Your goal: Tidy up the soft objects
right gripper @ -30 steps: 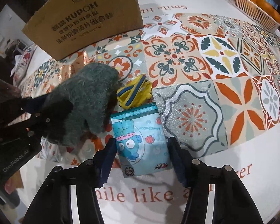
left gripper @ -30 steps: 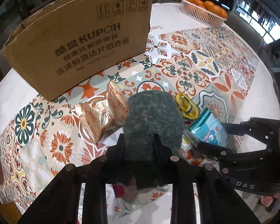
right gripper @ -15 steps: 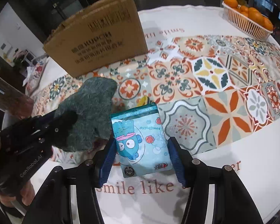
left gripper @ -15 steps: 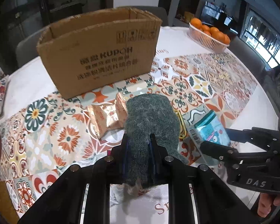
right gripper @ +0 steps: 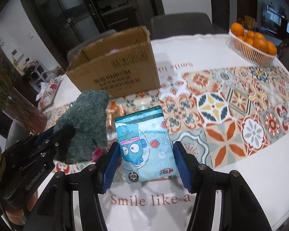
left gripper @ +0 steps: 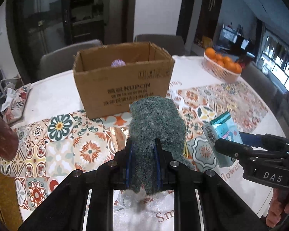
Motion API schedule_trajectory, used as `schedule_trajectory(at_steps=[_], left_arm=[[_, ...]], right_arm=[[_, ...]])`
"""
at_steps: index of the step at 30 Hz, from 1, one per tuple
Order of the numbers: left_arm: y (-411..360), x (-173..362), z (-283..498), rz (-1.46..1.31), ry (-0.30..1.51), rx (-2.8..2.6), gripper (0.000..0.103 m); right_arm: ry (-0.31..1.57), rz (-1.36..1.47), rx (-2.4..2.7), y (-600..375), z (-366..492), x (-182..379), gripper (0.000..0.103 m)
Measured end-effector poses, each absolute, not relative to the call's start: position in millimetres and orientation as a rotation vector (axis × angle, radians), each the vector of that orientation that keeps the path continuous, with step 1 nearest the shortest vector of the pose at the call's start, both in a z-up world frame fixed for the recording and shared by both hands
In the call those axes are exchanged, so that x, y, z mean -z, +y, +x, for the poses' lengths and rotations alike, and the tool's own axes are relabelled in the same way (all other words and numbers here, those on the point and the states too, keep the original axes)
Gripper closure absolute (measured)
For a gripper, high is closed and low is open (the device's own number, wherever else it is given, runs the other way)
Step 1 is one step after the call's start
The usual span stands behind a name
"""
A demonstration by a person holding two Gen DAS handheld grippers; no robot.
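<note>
Above patterned table (left gripper: 63,134), left claw (left gripper: 143,150) pinching green sponge (left gripper: 156,123), right claw (right gripper: 146,150) pinching tissue pack (right gripper: 144,144)

Hiding the foil snack packets (left gripper: 116,134) and a yellow item (left gripper: 185,151) almost wholly behind the green knitted cloth (left gripper: 156,127) clamped in the left gripper (left gripper: 143,163). Showing only the top of a purple fluffy thing (left gripper: 118,63) over the near wall of the cardboard box (left gripper: 123,82) ahead of that gripper. Blurring the print on the box in the right wrist view. Cutting off a red-brown object (left gripper: 0,136) at the left edge, too unclear to name.
</note>
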State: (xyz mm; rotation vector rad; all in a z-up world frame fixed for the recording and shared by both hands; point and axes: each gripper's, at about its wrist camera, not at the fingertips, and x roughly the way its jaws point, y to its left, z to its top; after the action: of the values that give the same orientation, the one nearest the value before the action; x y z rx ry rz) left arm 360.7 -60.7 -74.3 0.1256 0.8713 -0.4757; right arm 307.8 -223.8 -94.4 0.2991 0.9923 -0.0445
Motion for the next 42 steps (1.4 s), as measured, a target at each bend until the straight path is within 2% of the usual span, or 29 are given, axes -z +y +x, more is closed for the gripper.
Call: schedule_trajectory(at_steps=[21, 37, 42], left_arm=[[-35.1, 1.3, 355.8, 0.041, 0.693, 0.371, 0.083], [-25.3, -31.5, 391.9, 0.010, 0.629, 0.310, 0.083], [-27.0, -35.9, 403.4, 0.016, 0.614, 0.294, 0.083]], right_arm=[[0.828, 0.256, -0.061, -211.9, 330.6, 28.2, 0.045], [0.732, 0.194, -0.133, -203.1, 376.5, -10.4, 0.046], [0.703, 0.184, -0.136, -204.6, 392.8, -19.9, 0.052]])
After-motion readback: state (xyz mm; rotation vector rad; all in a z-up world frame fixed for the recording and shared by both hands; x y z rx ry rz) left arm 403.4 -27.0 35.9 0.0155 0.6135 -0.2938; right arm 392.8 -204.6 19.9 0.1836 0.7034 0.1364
